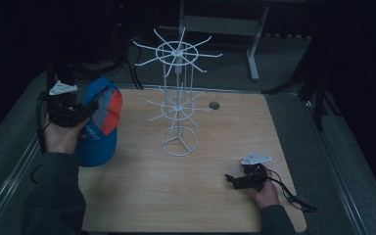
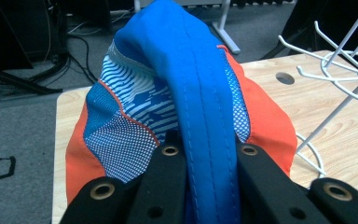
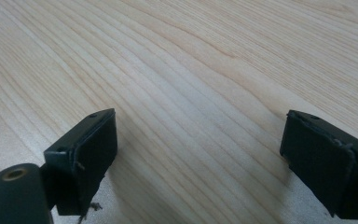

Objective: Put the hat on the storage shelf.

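Wooden table (image 1: 186, 196), dim room. Left gripper (image 1: 81, 113) at far left edge of table, held up in left hand (image 1: 61, 134), grey three-cornered plate (image 1: 62, 88) on top. Clenched on blue cap (image 1: 98, 125): in left gripper view both black jaws pressed against blue stitched ridge of cap (image 2: 186, 79), fabric pinched between them. Cap blue with orange panels, striped and mesh sections; hangs off jaws, lower part down by table's left edge, partly overhanging it in high view. Whether cap's bottom touches tabletop: cannot tell. White wire rack (image 1: 177, 98) upright mid-table, round ring base, two tiers of radiating prongs; same rack (image 2: 345, 70) at right in left gripper view, near cap but apart from it. Round cable hole (image 1: 214, 105) in tabletop just right of rack; also seen (image 2: 285, 78) past cap in left gripper view. Right gripper (image 1: 232, 180) low at right front of table, well apart from cap and rack, held in right hand (image 1: 265, 192), cable (image 1: 293, 198) trailing right toward table edge. Released: jaws spread wide in right gripper view, bare wood grain (image 3: 191, 93) between them, nothing gripped. Dark sleeve (image 1: 54, 196) along left bottom. Grey carpet and desk legs beyond table.
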`<state>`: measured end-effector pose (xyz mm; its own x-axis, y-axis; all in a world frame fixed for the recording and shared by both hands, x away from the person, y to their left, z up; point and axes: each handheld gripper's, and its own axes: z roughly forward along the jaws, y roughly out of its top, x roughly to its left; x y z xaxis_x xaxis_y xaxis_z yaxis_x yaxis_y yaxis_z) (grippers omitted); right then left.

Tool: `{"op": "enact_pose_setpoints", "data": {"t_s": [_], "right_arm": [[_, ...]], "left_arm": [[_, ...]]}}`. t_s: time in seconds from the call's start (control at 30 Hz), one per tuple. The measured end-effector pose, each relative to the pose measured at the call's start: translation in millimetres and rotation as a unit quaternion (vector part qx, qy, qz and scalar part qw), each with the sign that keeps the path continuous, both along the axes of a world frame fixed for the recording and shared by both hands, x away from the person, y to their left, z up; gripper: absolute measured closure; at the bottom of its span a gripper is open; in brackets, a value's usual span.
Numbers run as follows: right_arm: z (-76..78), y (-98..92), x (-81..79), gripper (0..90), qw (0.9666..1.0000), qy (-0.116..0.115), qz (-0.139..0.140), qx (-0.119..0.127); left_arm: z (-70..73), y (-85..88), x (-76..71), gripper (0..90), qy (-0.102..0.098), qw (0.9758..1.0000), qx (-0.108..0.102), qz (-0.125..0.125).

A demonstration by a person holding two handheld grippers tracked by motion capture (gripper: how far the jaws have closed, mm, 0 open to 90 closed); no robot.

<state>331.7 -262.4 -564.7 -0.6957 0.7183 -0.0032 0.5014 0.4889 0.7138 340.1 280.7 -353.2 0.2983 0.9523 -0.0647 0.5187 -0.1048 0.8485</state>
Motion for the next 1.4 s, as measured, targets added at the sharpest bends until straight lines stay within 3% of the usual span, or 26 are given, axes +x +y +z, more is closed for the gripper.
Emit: {"op": "enact_pose_setpoints", "data": {"t_s": [0.37,0.93,1.4], "right_arm": [[0.1,-0.1,0.0,10.7,1.0,0.0,0.0,0.0],[0.1,0.0,0.0,10.7,1.0,0.0,0.0,0.0],[0.1,-0.1,0.0,10.7,1.0,0.0,0.0,-0.001]], "left_arm": [[10.6,-0.1,12.2,87.7,-0.011,0.9998,0.015,-0.007],[28.6,6.7,15.5,87.6,-0.038,0.9985,0.001,-0.039],[40.6,8.3,15.2,87.6,-0.064,0.9958,-0.013,-0.065]]}}
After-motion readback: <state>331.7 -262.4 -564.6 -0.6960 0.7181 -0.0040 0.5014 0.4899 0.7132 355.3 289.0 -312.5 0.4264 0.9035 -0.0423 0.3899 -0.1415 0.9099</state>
